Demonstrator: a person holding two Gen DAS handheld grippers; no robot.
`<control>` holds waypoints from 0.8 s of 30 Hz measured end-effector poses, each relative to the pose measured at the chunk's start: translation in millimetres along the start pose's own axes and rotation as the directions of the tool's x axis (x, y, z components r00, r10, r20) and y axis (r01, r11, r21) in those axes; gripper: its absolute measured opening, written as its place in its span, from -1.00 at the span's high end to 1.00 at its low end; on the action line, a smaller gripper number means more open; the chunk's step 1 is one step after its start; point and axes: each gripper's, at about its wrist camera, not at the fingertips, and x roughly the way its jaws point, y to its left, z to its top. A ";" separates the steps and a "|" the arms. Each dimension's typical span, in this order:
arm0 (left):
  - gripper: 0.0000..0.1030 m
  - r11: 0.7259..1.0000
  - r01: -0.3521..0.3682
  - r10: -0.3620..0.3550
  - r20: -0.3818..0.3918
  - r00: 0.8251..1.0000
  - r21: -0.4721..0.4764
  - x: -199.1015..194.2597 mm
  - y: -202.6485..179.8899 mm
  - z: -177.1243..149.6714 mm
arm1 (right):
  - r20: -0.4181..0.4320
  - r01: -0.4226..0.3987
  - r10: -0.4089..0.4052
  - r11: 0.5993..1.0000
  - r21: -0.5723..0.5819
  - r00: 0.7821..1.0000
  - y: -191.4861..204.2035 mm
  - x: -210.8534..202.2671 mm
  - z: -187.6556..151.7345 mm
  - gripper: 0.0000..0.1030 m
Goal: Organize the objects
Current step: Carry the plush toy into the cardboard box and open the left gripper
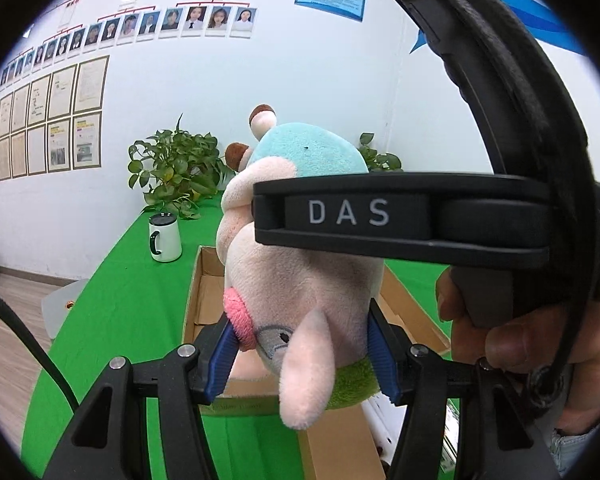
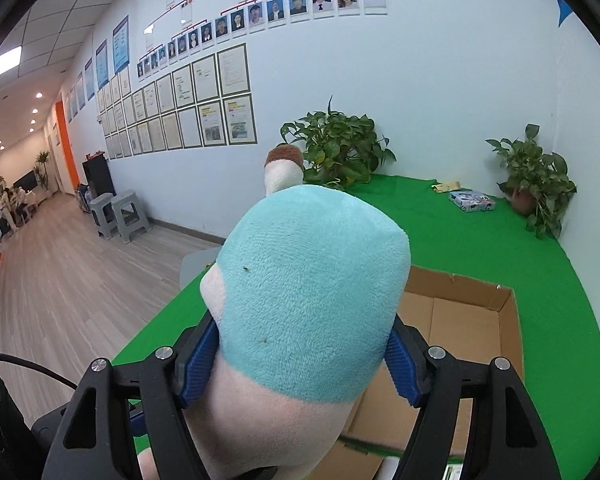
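- The plush toy fills the middle of both views and hides much of the cardboard box behind it; its lower body is cut off at the bottom of the right wrist view.
- In the left wrist view, the other tool's black body marked "DAS" crosses in front of the toy, with a hand gripping it at the right.
- The left tool is clenched on the toy's pink face end, blue pads pressing either side.
- The right tool grasps the toy at its turquoise and cream part, pads sunk into the fur.
- The toy hangs above the box, held between both tools.
- The open box sits on the green table; the part of its floor that shows is bare cardboard.
- A white mug, two potted plants, and a small patterned packet stand well apart on the table.
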 end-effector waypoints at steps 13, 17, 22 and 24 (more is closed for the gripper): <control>-0.11 0.996 -0.065 0.055 -0.141 0.989 -0.068 47.2 31.9 -28.2 | -0.157 -0.101 0.106 0.994 0.042 0.982 -22.5 211.1 36.7 -0.36; -0.11 0.993 -0.075 0.052 -0.224 0.973 -0.096 78.4 51.5 -37.8 | -0.220 -0.133 0.146 0.988 0.073 0.964 -31.1 272.6 8.3 -0.36; -0.11 0.987 -0.076 0.028 -0.316 0.948 -0.142 114.8 73.9 -64.2 | -0.311 -0.162 0.191 0.980 0.116 0.931 -43.6 342.4 -34.5 -0.36; -0.14 0.983 -0.084 0.025 -0.338 0.941 -0.161 119.3 77.7 -69.5 | -0.340 -0.165 0.204 0.976 0.140 0.918 -44.7 366.7 -47.9 -0.36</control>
